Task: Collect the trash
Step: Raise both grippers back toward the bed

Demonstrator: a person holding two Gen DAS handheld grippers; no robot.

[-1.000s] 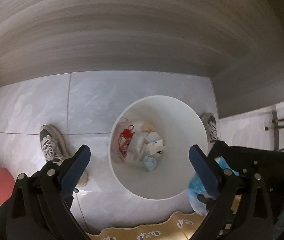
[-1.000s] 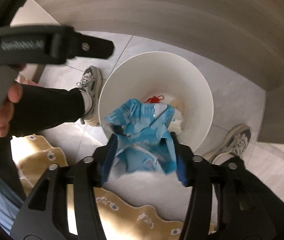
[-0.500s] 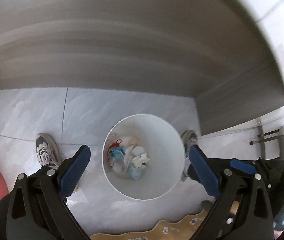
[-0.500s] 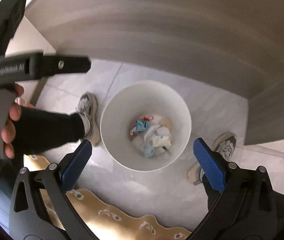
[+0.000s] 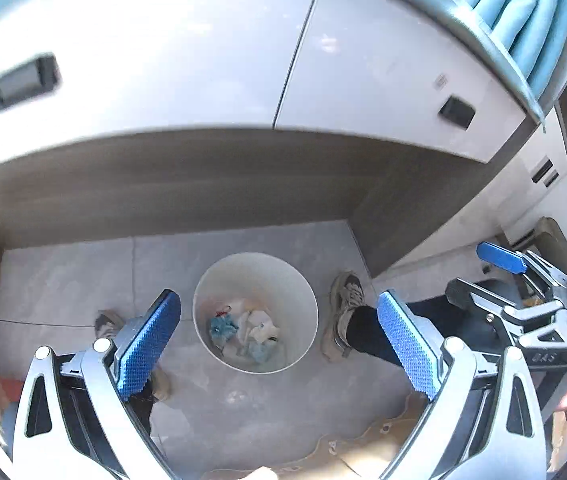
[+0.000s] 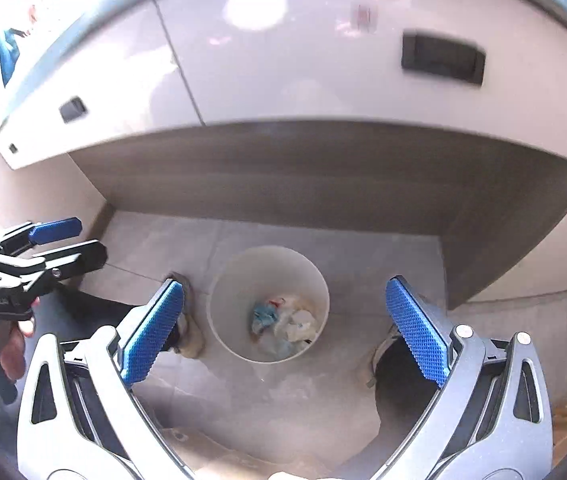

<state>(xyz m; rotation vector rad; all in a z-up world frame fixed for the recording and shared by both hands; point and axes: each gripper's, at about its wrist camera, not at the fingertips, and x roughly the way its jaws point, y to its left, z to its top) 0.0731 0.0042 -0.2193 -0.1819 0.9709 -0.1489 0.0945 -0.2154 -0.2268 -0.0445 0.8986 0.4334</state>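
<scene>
A white round trash bin (image 5: pixel 303 292) stands on the grey tiled floor under a counter; it also shows in the right wrist view (image 6: pixel 315 280). Inside lie a crumpled blue wrapper (image 5: pixel 221 327), white paper and a red scrap; the blue wrapper shows in the right wrist view (image 6: pixel 265 315) too. My left gripper (image 5: pixel 279 346) is open and empty, high above the bin. My right gripper (image 6: pixel 283 332) is open and empty, also high above it. Each gripper appears at the edge of the other's view, the right one (image 5: pixel 501 258) and the left one (image 6: pixel 55 230).
White cabinet drawers (image 5: pixel 163 60) with dark handles overhang the floor niche. The person's shoes (image 5: pixel 343 312) stand either side of the bin. A tan patterned mat (image 5: pixel 363 452) lies at the near edge. A dark wood panel (image 6: pixel 503 248) closes the niche on the right.
My right gripper opened and dropped the blue wrapper into the bin. Both grippers then rose well above the bin, so the cabinet fronts came into view.
</scene>
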